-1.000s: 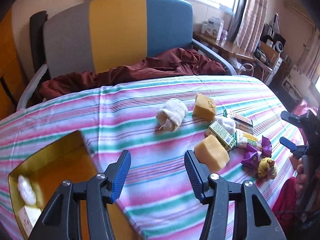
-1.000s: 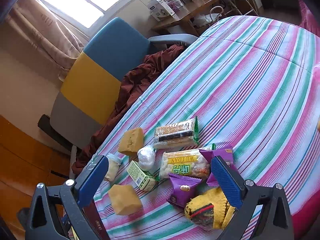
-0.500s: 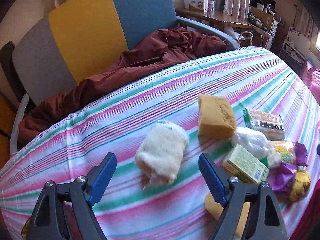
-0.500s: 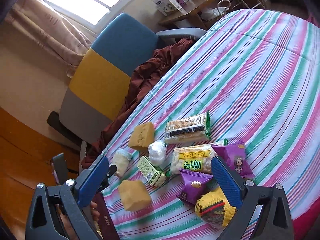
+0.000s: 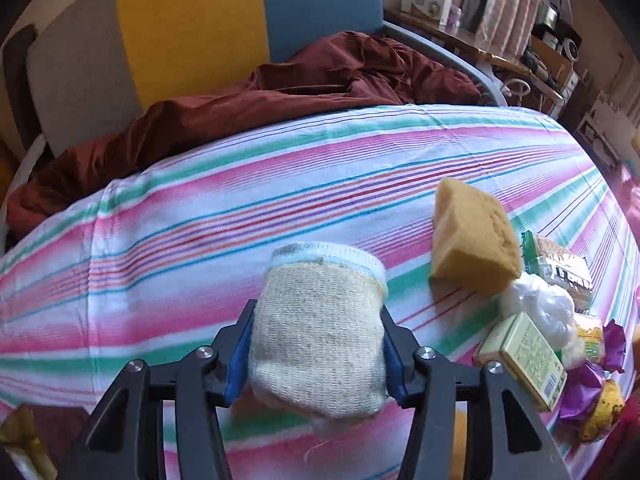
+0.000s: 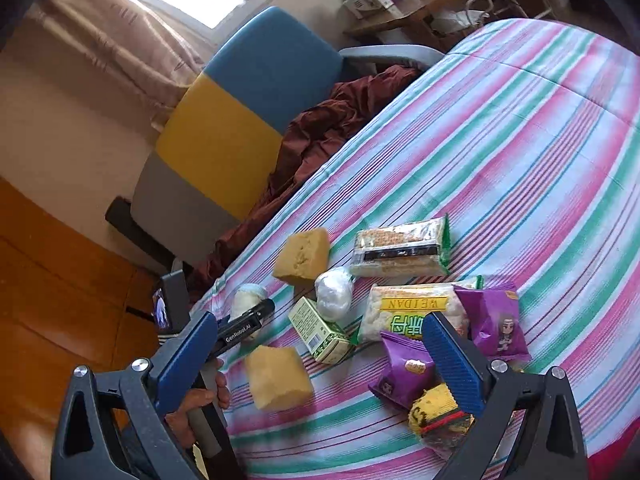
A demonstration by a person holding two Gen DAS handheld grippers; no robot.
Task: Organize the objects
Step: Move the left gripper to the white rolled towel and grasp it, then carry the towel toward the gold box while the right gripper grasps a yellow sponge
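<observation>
Left tool [image 5: 316, 344] is clamped on the rolled cream sock [image 5: 320, 332], blue pads pressing it from both sides, the sock's light-blue cuff pointing away from the camera. The roll sits low over the striped cloth [image 5: 240, 216] of the table; whether it touches the cloth cannot be told from here. In the right wrist view that same left tool [image 6: 244, 320] shows at the near-left edge of the pile, its black fingers around the pale roll [image 6: 248, 296], a hand [image 6: 200, 400] gripping the handle below.

Right tool [image 6: 320, 356] hangs spread wide above the clutter, gripping nothing, blue pads [image 6: 452, 360] well apart.

Between those pads lies a yellow sponge block [image 6: 278, 376], and just beyond it a small green box [image 6: 320, 330]. A second sponge block [image 6: 302, 256] rests farther back, a white plastic wad [image 6: 334, 292] just beside it. Right of that, a green-edged cracker pack [image 6: 400, 248], then a yellow-labelled snack bag [image 6: 416, 312] touching the box. Two purple packets [image 6: 404, 368] [image 6: 496, 324] crowd the right pad, and a yellow knitted item [image 6: 436, 412] lies nearest the camera, partly under the tool's finger.

Beyond the table edge, a dark red blanket [image 5: 304, 88] is heaped on a chair [image 5: 192, 28] of grey, yellow and blue panels.
</observation>
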